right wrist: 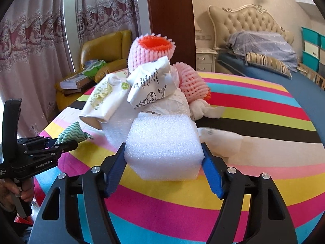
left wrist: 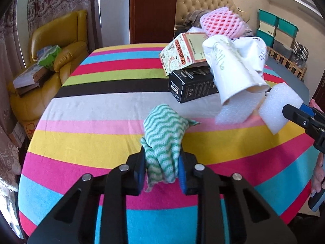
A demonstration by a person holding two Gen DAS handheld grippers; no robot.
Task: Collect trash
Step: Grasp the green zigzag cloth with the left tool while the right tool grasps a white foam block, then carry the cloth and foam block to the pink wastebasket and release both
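My left gripper point(left wrist: 161, 172) pinches the cloth point(left wrist: 164, 126) tight to lift it, while my right gripper point(right wrist: 163, 166) brackets the foam block point(right wrist: 162, 148), pads at its sides.

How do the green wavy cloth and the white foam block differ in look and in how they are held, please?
The green wavy cloth is soft, crumpled and patterned; the white foam block is plain and boxy. The left gripper pinches the cloth narrowly; the right gripper spans the block widely. Both rest on the striped tablecloth.

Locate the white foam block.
The white foam block sits low and central in the right wrist view, between the right gripper fingers, before the paper cup.
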